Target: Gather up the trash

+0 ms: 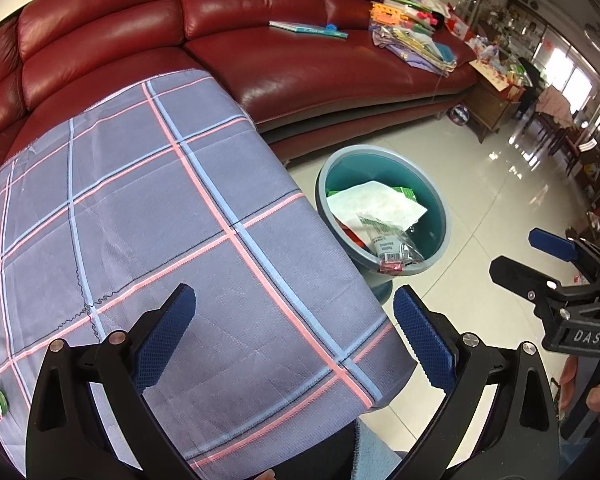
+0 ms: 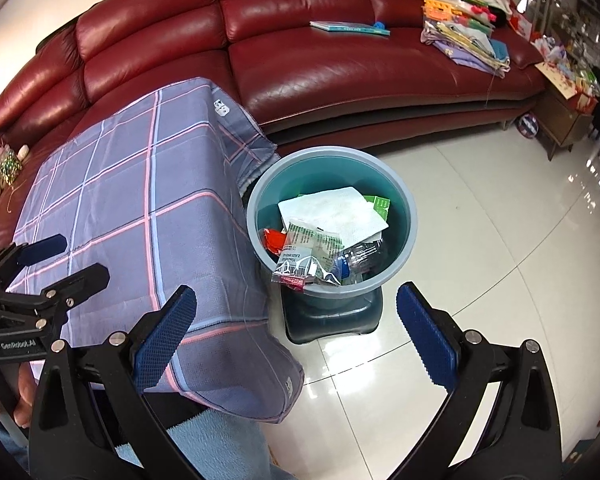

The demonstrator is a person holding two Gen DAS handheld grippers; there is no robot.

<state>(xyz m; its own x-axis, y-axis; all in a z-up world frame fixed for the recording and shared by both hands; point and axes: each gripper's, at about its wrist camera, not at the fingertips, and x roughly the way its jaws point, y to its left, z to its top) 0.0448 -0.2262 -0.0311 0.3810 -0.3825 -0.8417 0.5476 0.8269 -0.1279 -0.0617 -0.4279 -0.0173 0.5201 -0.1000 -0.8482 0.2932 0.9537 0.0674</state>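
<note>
The round grey plastic bin with a teal inside [image 2: 332, 220] stands on the floor beside the checked-cloth desk [image 2: 140, 208], holding a white paper sheet [image 2: 332, 210], a clear printed wrapper [image 2: 308, 254] and a red scrap [image 2: 274, 238]. Left tool [image 1: 294, 336] and right tool [image 2: 296, 334] both gape, empty.

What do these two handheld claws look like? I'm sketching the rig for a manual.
Both the left claw and the right claw are black plastic scissor-like frames with silver rivets and blue textured finger pads. White lettering marks each body: "DAS" on the right, "GenRobot.AI" on the left.
</note>
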